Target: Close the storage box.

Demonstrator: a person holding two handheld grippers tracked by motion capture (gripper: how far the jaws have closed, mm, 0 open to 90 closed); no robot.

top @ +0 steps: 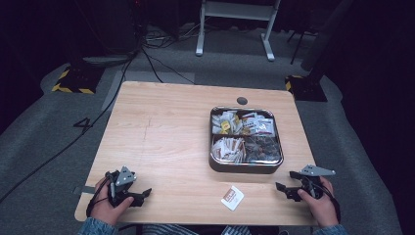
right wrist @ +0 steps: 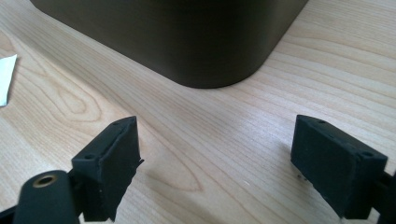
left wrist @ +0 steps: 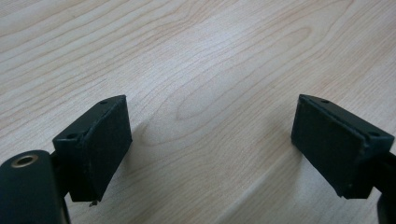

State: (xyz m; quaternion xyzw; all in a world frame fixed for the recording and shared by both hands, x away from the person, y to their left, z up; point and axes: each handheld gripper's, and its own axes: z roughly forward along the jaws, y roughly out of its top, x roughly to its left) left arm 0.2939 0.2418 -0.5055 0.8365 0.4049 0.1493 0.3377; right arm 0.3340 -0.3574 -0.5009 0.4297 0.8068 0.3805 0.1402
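A dark square tin with four compartments of small packets stands right of centre on the wooden table. One white and brown sachet lies loose near the front edge, before the tin. My left gripper rests at the front left corner, open, with bare wood between its jaws. At the front right, my right gripper is open too, just right of the sachet. Its own view has the tin's dark wall close ahead and a white corner of the sachet at the left edge.
A small dark round disc lies on the table behind the tin. Cables run over the grey carpet beyond the table, with a white desk frame and black and yellow stand bases farther back.
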